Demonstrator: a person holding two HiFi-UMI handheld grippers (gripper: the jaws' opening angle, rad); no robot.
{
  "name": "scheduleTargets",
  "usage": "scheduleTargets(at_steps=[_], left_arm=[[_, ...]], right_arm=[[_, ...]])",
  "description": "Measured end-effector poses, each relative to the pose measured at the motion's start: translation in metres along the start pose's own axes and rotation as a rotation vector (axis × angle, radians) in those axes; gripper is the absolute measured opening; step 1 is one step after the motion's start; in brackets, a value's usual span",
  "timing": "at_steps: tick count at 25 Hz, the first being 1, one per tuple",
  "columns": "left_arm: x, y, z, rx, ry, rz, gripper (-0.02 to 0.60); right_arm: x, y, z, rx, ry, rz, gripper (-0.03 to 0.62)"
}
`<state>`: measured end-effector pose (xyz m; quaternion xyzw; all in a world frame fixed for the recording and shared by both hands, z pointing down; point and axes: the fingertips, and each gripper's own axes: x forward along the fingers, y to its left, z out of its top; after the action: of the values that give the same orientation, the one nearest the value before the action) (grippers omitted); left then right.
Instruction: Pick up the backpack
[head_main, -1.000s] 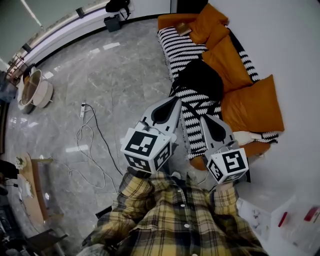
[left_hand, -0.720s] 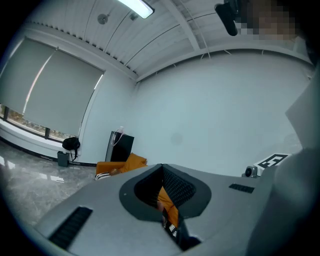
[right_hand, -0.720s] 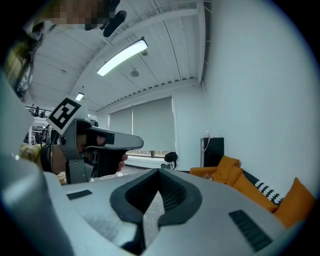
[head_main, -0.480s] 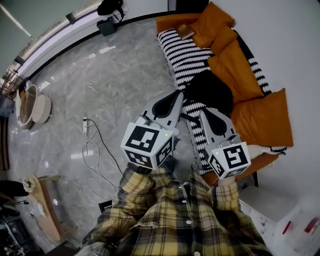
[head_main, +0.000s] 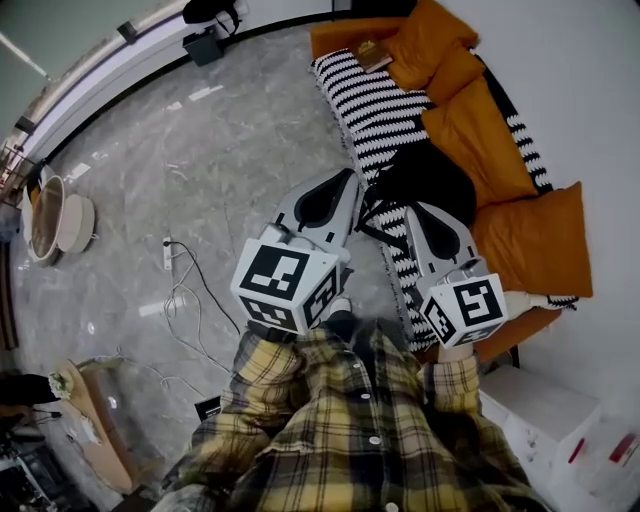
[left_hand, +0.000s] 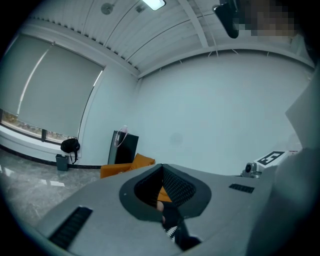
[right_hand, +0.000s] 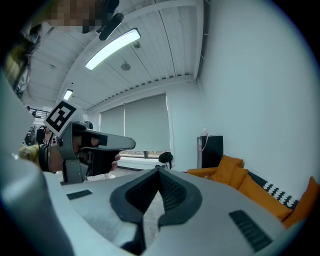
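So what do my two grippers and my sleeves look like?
The left gripper and right gripper are light grey, wedge-shaped, each with a dark teardrop-shaped hollow on top and a white cube with black square markers at the back. The sleeves belong to a yellow, black and white plaid shirt with white buttons.

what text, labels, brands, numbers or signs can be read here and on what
No readable words or numbers in any view.
The cubes on the left gripper and right gripper: only square black-and-white markers, no letters.
On the sofa, a small item: too small to read.
Lower right, white box: nothing legible.
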<state>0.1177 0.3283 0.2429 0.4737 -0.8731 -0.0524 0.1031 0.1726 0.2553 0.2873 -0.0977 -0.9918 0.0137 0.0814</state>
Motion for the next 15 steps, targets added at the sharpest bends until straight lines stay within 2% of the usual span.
scheduleTargets(at_steps=[6, 15], left_arm=[[-0.001, 0.024, -0.008, -0.021, 0.008, 0.026, 0.018], [0.030, 0.064, -0.002, -0.016, 0.001, 0.051, 0.018]], right_arm=[[0.015, 0.002, -0.008, 0.007, 0.021, 0.004, 0.015], [0.058, -0.027, -0.016, 0.022, 0.040, -0.007, 0.015]])
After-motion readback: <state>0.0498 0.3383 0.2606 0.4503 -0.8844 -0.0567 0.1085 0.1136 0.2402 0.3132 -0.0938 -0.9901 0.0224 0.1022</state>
